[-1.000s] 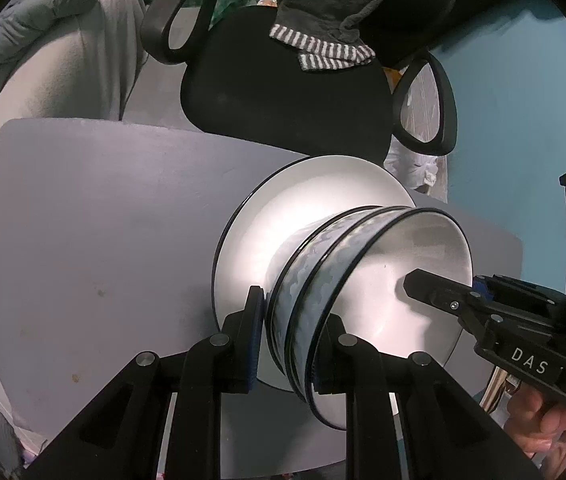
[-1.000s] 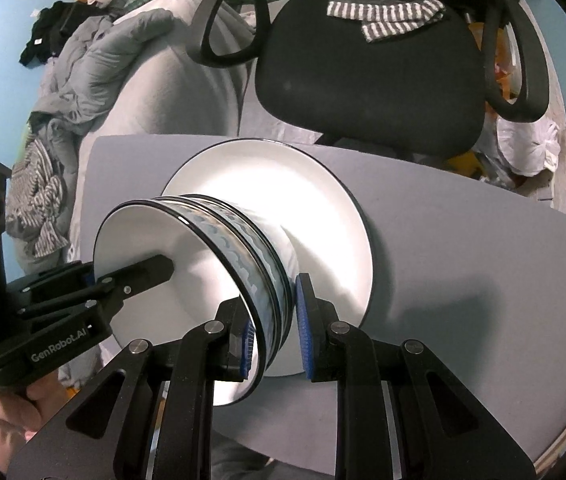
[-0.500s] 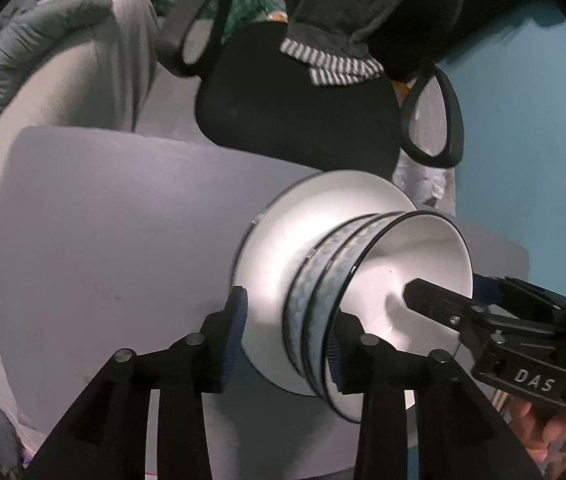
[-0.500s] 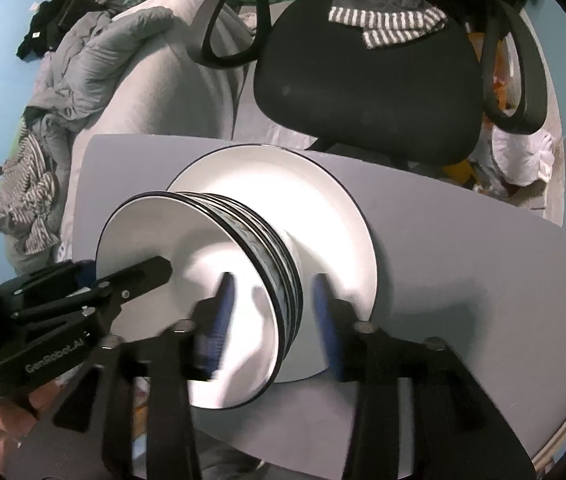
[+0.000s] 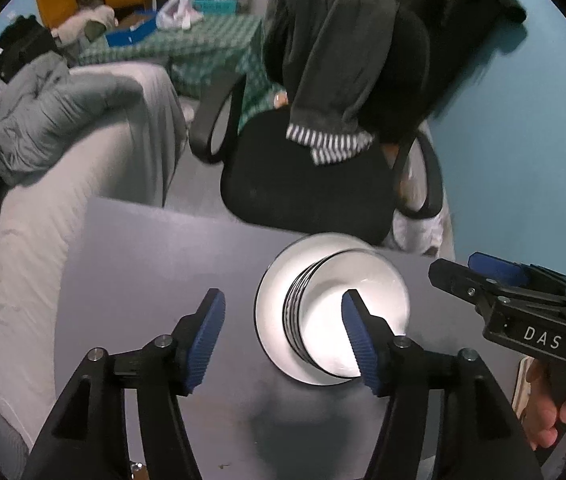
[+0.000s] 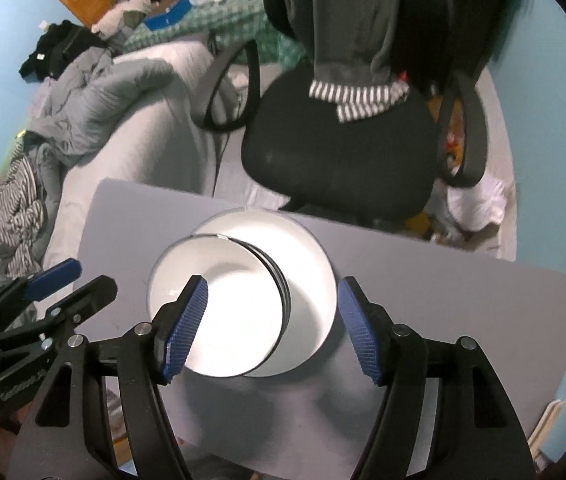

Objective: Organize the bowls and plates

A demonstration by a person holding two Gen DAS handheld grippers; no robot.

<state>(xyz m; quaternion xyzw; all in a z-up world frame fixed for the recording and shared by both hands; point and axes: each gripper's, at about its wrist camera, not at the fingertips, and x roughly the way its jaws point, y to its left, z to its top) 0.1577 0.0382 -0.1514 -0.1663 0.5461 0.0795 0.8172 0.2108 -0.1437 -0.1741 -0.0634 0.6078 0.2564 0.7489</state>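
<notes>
1. The task's things form one pile: two nested white ceramic bowls with dark patterned outer walls (image 6: pixel 219 312) sit inside a wide white round plate with a thin dark rim (image 6: pixel 315 272). I take that plate as my landmark. It rests on the flat grey table top (image 6: pixel 443 312), nearer the far edge and roughly mid-width.

2. The pile is round, so it has no long axis to line up with; its stacking axis runs straight up from the plate.

3. From the plate, both tools are above and on my near side, pointing steeply down at it. My left gripper (image 5: pixel 283 336) hangs over the plate's left side, my right gripper (image 6: pixel 271 320) over its right side. Neither looks clearly closer, so I judge either could return to the pile equally well.

4. Left gripper: its jaws are opening and already wide apart. One blue pad overlaps the bowls in the left wrist view, but I see clear air between pads and crockery; it grasps nothing.

5. Right gripper: its jaws are opening too, spread wide, pads clear of the rims and holding nothing.

6. Beyond the plate, past the table's far edge, stands a black office chair (image 6: pixel 343 160) with a dark garment draped on it.
</notes>
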